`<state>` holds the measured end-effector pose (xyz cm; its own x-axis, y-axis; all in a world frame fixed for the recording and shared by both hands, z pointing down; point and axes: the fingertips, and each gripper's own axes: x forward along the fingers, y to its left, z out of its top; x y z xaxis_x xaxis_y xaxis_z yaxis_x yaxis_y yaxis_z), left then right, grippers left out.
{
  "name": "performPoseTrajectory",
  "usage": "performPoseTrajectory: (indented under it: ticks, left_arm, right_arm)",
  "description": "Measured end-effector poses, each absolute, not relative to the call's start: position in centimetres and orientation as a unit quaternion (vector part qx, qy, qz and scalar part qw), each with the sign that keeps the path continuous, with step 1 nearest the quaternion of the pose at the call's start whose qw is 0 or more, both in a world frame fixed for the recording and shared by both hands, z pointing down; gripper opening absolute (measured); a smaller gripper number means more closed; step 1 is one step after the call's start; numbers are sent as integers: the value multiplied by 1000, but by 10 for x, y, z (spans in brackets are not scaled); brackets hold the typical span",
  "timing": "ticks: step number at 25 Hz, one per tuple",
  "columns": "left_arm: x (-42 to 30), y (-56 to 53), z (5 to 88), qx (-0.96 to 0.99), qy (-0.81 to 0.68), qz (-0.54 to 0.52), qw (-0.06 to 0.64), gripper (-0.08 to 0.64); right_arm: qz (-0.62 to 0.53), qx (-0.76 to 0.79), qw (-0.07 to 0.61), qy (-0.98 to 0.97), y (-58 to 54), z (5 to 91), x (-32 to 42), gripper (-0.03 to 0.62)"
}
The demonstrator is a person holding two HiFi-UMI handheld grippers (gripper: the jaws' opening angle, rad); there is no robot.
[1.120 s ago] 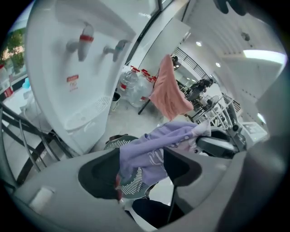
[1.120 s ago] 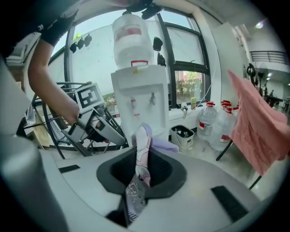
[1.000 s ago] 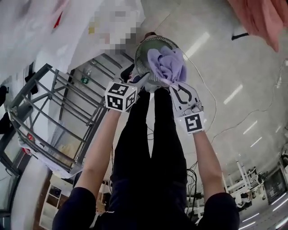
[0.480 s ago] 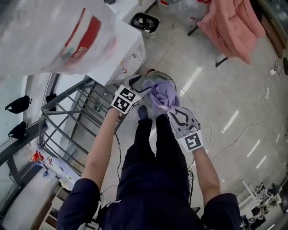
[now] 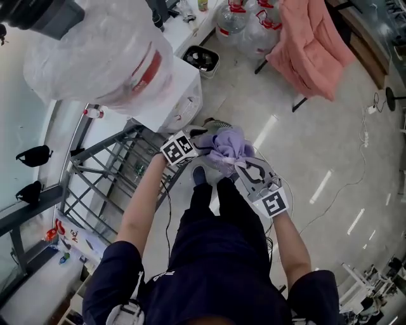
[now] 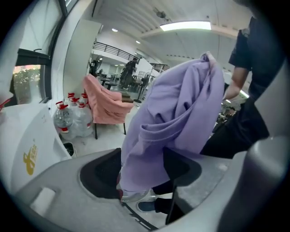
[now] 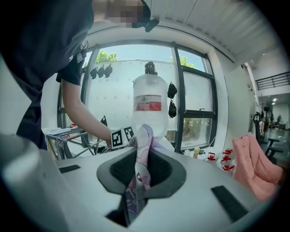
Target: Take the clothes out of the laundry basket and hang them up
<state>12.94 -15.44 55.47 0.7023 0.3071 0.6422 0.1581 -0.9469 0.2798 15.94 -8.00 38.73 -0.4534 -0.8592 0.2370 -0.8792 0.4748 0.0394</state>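
Right gripper (image 7: 141,168): fingers (image 7: 118,171) nearly closed, pinching a thin fold of the purple garment (image 7: 142,140). Left gripper (image 6: 142,174): fingers (image 6: 100,174) wide apart. The garment's hanging bunch sits in the gap and fills it, but we see no pinch there. In the head view we have both grippers out in front, side by side, with the garment bundled between them and clear of the floor. Below it, a sliver of the laundry basket (image 5: 217,124) rim shows on the floor. Left of us stands a grey metal frame (image 5: 108,168). Farther out, a pink cloth (image 5: 311,44) is draped over a stand, with water jugs (image 5: 244,19) just beside it.
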Motion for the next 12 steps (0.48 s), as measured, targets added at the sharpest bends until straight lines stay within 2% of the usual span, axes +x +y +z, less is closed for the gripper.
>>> performPoseTrajectory:
  ticks: [12]
  left_arm:
    - [142,-90,524,919,221,299,131,293]
  right_arm:
    - [29,493,108,-863,-65,355,152,48]
